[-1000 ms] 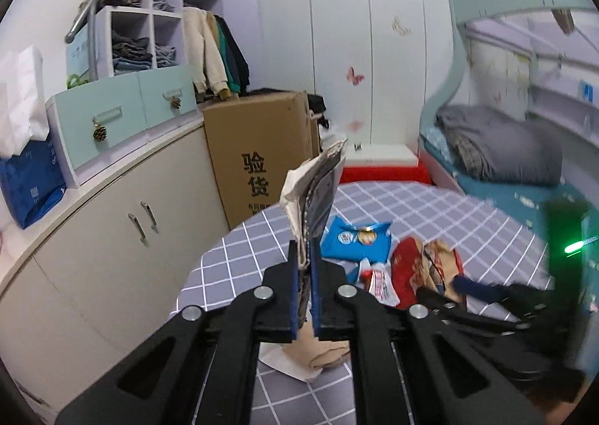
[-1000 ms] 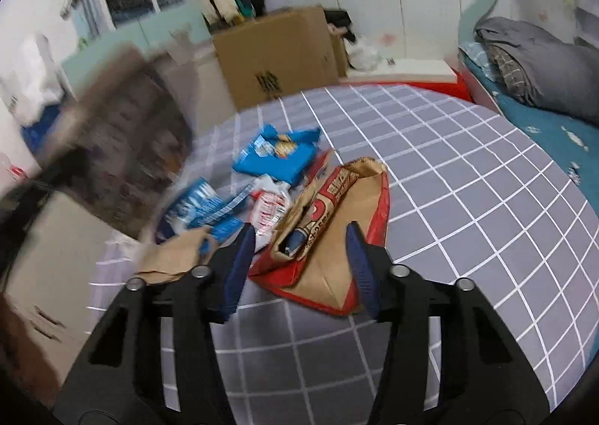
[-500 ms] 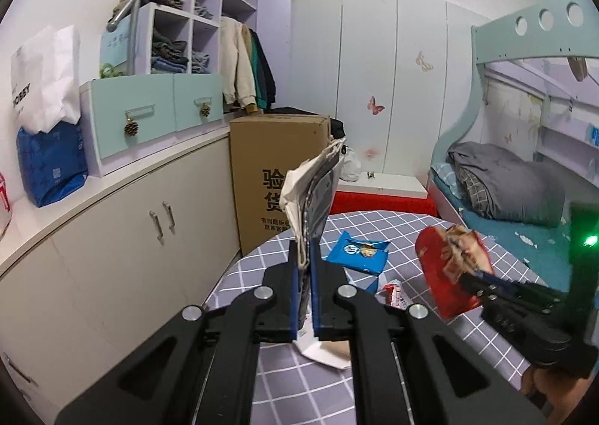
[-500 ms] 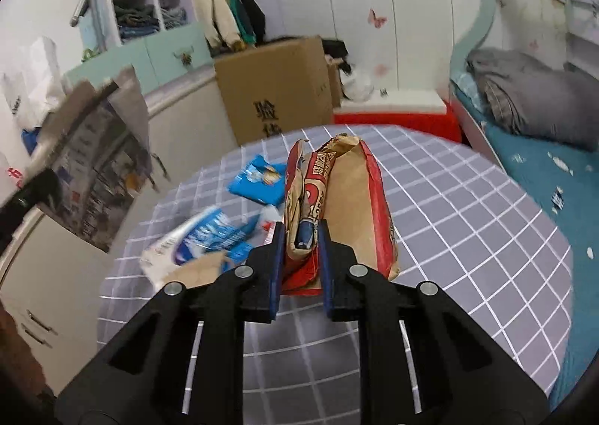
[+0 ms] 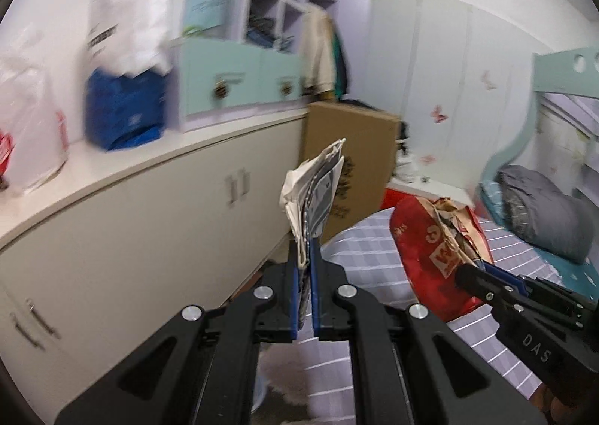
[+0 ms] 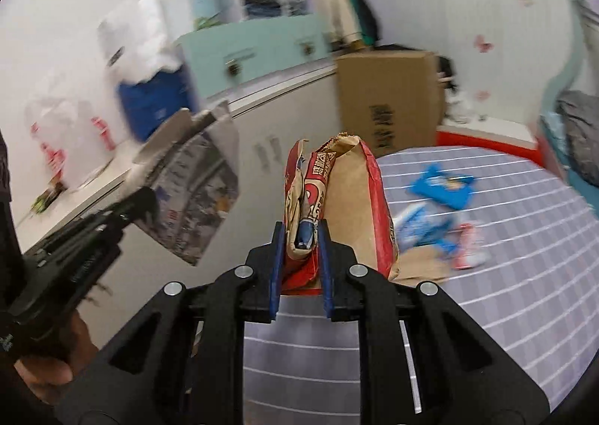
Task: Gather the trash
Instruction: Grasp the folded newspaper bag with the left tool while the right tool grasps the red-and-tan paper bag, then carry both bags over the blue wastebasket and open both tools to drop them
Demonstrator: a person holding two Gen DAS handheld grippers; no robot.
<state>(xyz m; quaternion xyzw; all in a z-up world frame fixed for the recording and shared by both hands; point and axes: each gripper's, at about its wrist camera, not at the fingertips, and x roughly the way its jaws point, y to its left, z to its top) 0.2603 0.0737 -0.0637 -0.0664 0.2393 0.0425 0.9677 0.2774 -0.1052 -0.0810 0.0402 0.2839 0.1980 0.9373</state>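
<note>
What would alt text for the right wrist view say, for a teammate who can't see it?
The right gripper is shut on a red and brown paper snack bag, held upright above a round table with a purple checked cloth. Blue wrappers lie blurred on the table; at left, the left gripper holds a folded newspaper before white cabinets.

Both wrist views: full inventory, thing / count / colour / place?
Newspaper: 1, grey-white, folded, in left gripper.
Paper bag: 1, red and brown, in right gripper.
Wrappers: several, blue, red and white, on table.
Table: 1, lilac check cloth, below grippers.
Cardboard box: 1, brown, beside cabinet.
Cabinet: 1, cream, left.
Blue bag: 1, on cabinet top.
Left gripper: black, blue pads, shut.
Right gripper: black, blue pads, shut.
</note>
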